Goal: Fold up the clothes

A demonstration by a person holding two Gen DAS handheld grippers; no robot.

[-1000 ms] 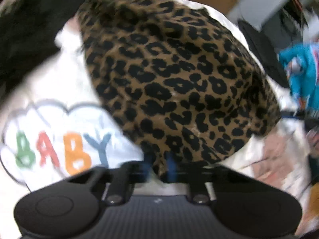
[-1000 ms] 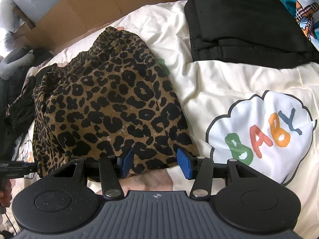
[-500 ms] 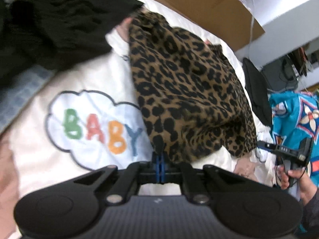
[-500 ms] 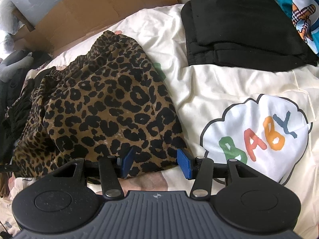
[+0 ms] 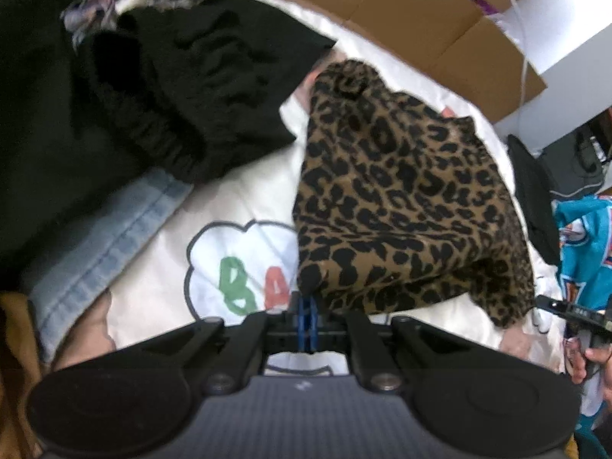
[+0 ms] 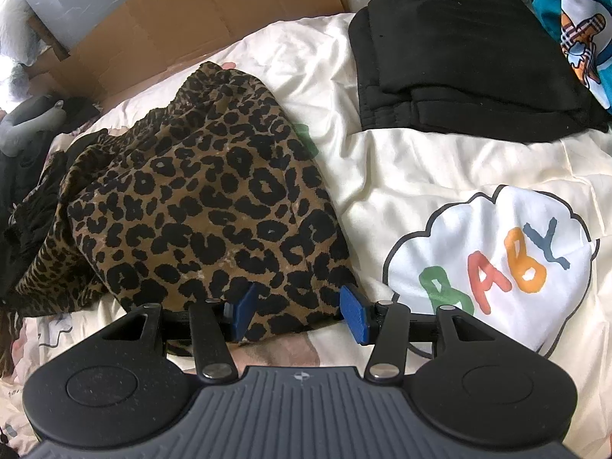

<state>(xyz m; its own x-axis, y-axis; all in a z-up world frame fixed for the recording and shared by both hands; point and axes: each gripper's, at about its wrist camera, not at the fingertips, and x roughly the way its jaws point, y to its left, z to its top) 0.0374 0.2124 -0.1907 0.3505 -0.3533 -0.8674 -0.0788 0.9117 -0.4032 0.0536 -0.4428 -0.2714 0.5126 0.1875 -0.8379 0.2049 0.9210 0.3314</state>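
Left claw (image 5: 307, 319) opening beside leopard garment (image 5: 401, 214) edge; right claw (image 6: 300, 315) apart.

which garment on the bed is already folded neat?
The black garment at top right of the right wrist view: flat stacked layers with squared edges. The leopard-print garment is rumpled, half folded.

Centre: leopard garment (image 6: 199, 214) heaped on cream bedding (image 6: 382, 160), blocks middle.
Right of it: bare strip w/ BABY cloud print (image 6: 493, 264), free to pass.
Far right: folded black stack (image 6: 459, 61) in way.
Left side: black clothes pile (image 5: 172, 88) + denim (image 5: 103, 241).
Back: cardboard (image 6: 191, 11) walls off.
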